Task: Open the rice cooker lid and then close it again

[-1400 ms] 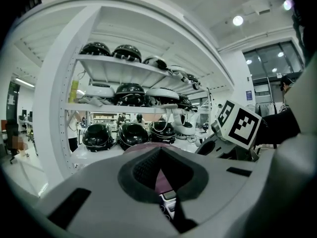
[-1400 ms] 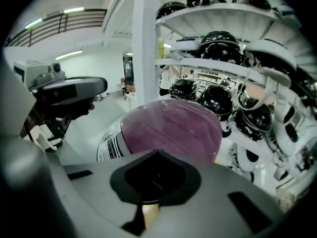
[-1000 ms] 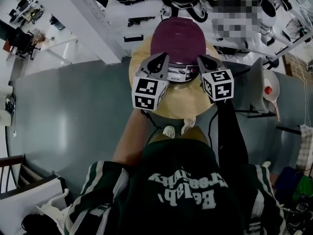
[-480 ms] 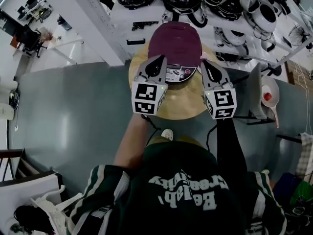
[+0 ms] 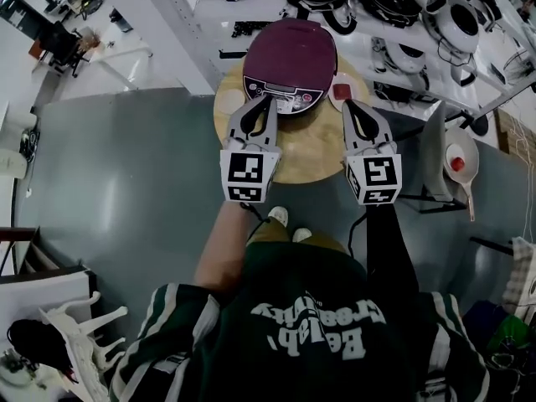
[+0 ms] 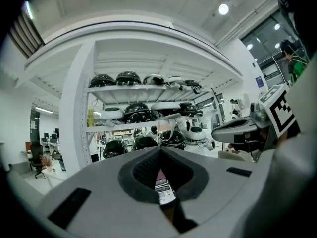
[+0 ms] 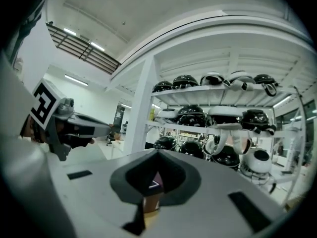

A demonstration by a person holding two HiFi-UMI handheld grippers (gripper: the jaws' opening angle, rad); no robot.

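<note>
On the round wooden worktop (image 5: 314, 162) sits the rice cooker with a dark maroon lid (image 5: 291, 53). It is at the far side, with its pale control panel (image 5: 289, 100) facing the person. The lid lies flat and fully down. Since the cooker is shut and nothing is gripped, the step in hand looks like an approach, or a pause, in front of it. From this moment alone I cannot tell whether the opening is yet to come or the closing is already done.

The left gripper (image 5: 268, 100) is clenched and empty, its tip over the cooker's front edge by the panel. In the left gripper view the panel shows below its meeting tips (image 6: 159, 150). The right gripper (image 5: 352, 107) is also clenched on nothing. It is off to the cooker's right, clear of it.

If the lid is still to be raised, the next move calls for a closed tip to find the lid's release at the front. The latch itself is too small to make out. The lid must then be followed upward without shoving the cooker back.

A small white dish with a reddish rim (image 5: 342, 89) stands just beside the cooker, near the right gripper's tip, and could be knocked. Behind is a white shelf rack (image 7: 148, 123) of black and white domed appliances. It is close enough that a swinging lid should be watched.
</note>
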